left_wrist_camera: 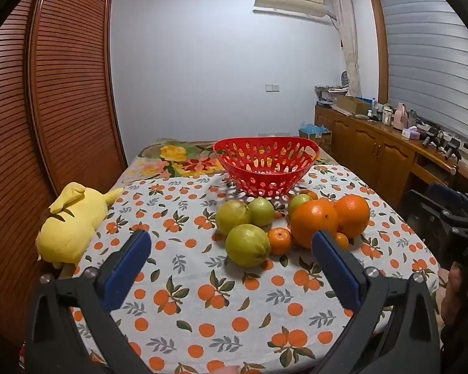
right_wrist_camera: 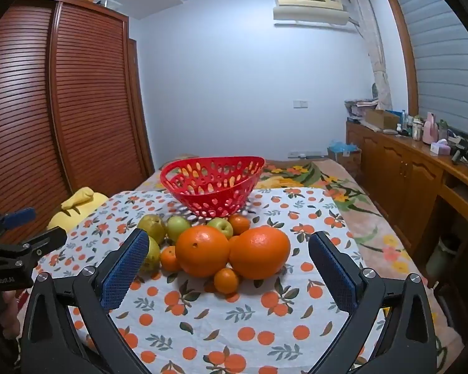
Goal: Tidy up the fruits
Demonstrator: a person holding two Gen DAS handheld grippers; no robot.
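Left wrist view: left gripper (left_wrist_camera: 231, 244) spread wide, holding nothing, hovering above the printed cloth (left_wrist_camera: 184, 299) short of the fruit pile. Red basket (left_wrist_camera: 266, 168) stands empty behind the pile, on the same cloth; the surface looks like a bed, not a tabletop. Judgement: the step in hand is the first pick. The nearest pear (left_wrist_camera: 247, 245) lies almost on the gripper's centreline, so it is the sensible target: come in low, straddle its widest part, close gently because the skin bruises, lift straight up before carrying over the basket rim, since it touches a mandarin that could roll. Count here: two large oranges (left_wrist_camera: 314, 228), two pears, two green apples (left_wrist_camera: 261, 212), three small mandarins (left_wrist_camera: 279, 241) made out, one half hidden behind the oranges. Yellow plush toy (left_wrist_camera: 68, 224) at the left edge, well apart. Right wrist view: right gripper (right_wrist_camera: 228, 246) also fully open and empty, aimed at the two oranges. Take the nearer right-hand orange (right_wrist_camera: 259, 252) across its middle; the small mandarin (right_wrist_camera: 226, 280) resting against both may shift. Count here: two oranges, two pears, two apples, three mandarins, one basket. Nine fruits, none yet in the basket.
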